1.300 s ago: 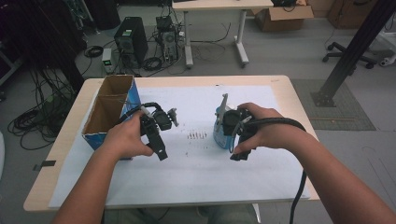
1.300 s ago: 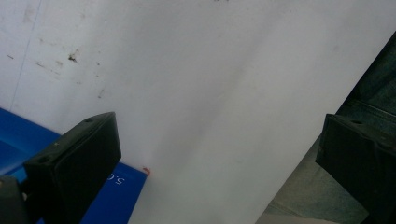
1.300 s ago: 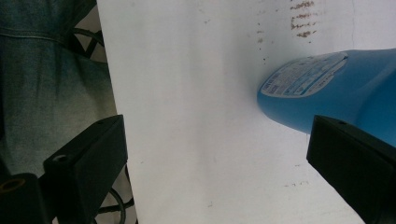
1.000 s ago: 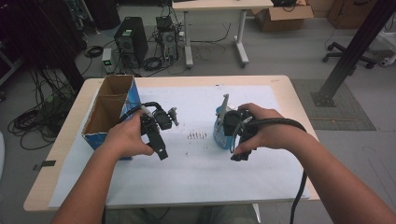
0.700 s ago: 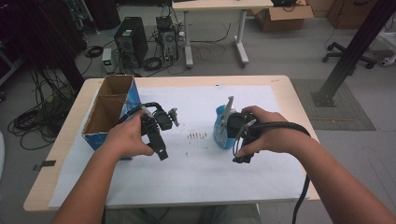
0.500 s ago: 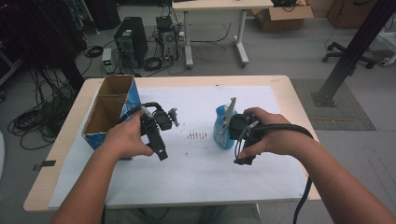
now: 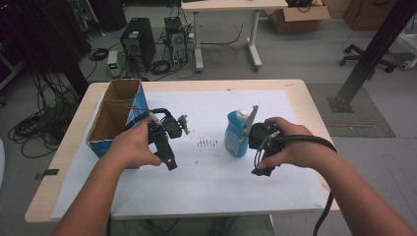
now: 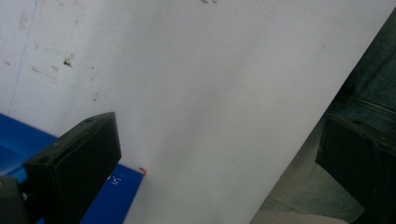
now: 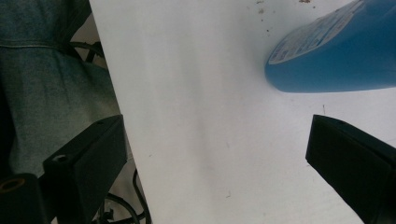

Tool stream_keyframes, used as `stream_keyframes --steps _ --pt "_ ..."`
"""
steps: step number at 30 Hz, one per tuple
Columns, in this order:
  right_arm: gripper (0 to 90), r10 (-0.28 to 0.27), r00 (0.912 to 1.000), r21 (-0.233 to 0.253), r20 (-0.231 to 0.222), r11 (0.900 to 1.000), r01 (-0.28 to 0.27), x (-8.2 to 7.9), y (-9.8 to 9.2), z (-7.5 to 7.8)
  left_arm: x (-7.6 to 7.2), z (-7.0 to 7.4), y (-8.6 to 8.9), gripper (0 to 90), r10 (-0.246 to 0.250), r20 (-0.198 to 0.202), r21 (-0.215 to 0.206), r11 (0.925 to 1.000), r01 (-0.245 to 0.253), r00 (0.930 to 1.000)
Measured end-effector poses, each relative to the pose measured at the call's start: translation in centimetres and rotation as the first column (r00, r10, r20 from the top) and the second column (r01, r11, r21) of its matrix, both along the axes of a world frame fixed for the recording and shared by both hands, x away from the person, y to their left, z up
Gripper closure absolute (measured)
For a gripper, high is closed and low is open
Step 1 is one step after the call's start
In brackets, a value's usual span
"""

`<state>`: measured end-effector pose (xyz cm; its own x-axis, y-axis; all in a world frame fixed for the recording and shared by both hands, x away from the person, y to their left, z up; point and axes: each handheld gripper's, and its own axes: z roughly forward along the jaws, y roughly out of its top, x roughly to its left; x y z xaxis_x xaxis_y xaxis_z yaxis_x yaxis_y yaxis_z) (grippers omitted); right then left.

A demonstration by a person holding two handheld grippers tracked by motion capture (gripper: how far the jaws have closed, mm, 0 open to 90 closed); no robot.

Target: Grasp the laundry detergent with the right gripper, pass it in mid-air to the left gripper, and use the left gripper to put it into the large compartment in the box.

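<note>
My right gripper point(image 9: 219, 154), fingers spread and empty, is nearest the bottle point(image 9: 336, 56), just ahead and rightward; left gripper point(image 8: 219, 154) gapes too.

I am working in what looks like a lab or technical workroom. Past my wooden table point(image 7: 295, 88) with its white paper sheet point(image 7: 206, 177), desktop computer towers point(image 7: 135, 44) stand on the grey floor among tangled black cables point(image 7: 34, 128). A second desk point(image 7: 226, 6), an open cardboard box point(image 7: 300, 11), an office chair base point(image 7: 369, 53) and a black metal post point(image 7: 369, 54) stand farther back.
</note>
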<state>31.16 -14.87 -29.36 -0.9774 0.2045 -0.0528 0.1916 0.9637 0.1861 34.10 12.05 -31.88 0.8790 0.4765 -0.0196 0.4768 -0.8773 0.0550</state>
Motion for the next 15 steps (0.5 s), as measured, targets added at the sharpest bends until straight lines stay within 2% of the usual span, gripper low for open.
stream_keyframes --steps 15 --pt "5.6 -0.064 0.9979 0.034 0.01 0.997 0.064 0.8 -1.2 -1.6 -0.4 0.2 0.2 0.2 -0.031 -0.001 -0.013 0.9994 0.031 0.9995"
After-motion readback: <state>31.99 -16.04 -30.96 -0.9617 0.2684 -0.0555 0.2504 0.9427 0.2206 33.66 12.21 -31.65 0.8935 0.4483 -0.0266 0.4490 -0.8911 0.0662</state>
